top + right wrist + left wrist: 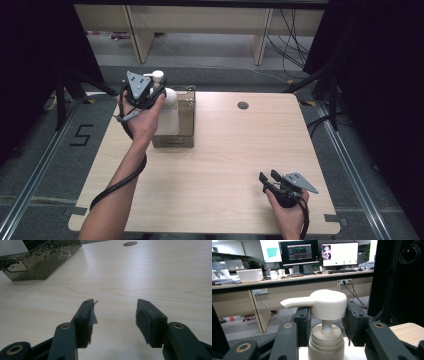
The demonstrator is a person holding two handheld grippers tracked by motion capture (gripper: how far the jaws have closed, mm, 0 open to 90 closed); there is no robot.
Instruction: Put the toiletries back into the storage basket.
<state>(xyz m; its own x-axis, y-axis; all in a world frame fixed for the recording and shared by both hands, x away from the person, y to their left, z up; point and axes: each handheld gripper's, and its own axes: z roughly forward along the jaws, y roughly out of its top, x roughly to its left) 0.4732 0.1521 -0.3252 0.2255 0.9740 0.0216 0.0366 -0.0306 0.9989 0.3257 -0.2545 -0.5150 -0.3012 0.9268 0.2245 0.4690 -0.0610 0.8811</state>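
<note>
Left claw [325,325] clamped on the white plastic pump bottle [325,340] over the dark metal bin [186,120] at ten o'clock, next likely a straight lift or lowering, right claw [113,320] apart, idle on the desk [225,160]

R gripper [115,322] agape over table [150,277].

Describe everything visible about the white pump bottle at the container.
The white plastic pump bottle stands upright in the dark see-through rectangular container at the far left of the light wooden table. It has a broad round pump head with a spout pointing sideways, a thin stem and a ribbed collar. The left gripper has its pads on either side of the neck, just under the head.
</note>
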